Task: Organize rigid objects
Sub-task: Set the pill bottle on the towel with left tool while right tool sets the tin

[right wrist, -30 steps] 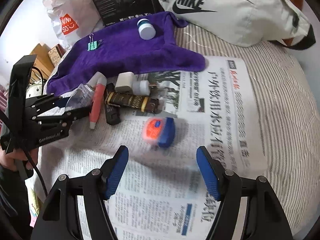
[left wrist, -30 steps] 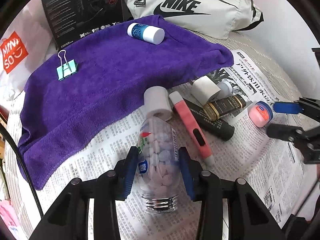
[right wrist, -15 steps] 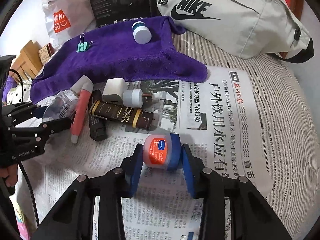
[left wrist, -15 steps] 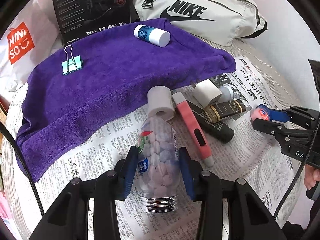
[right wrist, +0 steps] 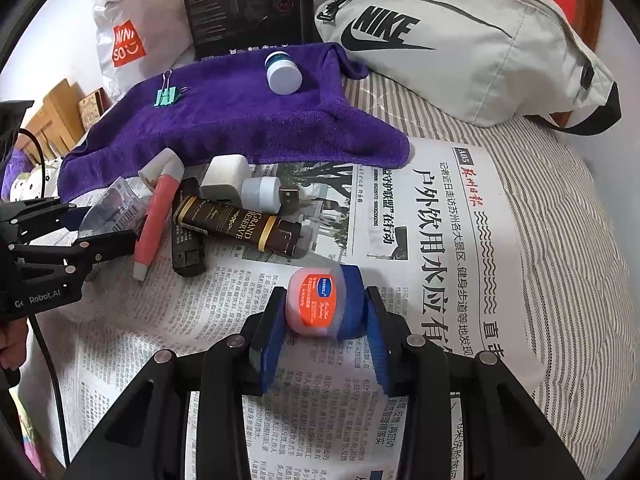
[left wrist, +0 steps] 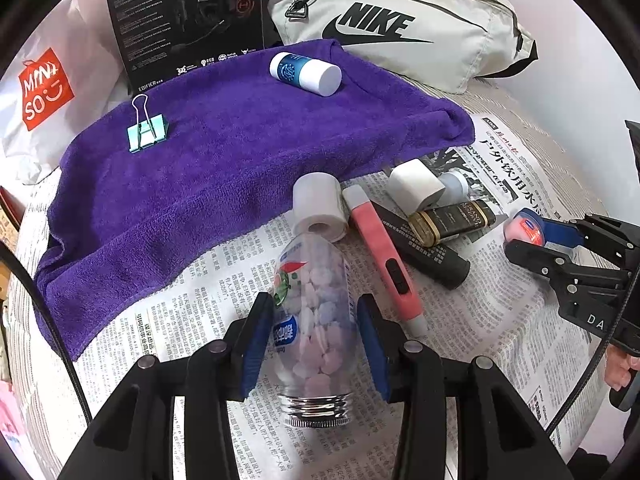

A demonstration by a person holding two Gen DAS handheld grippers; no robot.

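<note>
Risk: the bottle (left wrist: 314,316) pinched by the left gripper (left wrist: 316,344) may slip; the right gripper (right wrist: 325,330) squeezes the round jar (right wrist: 324,306), which could roll out.

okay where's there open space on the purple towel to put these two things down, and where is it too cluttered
The purple towel is mostly bare: a wide patch lies between the green binder clip and the blue-and-white bottle, reaching to its near edge. Crowded: the newspaper beside the towel's edge, where the white roll, pink pen, charger and dark tubes cluster.
</note>
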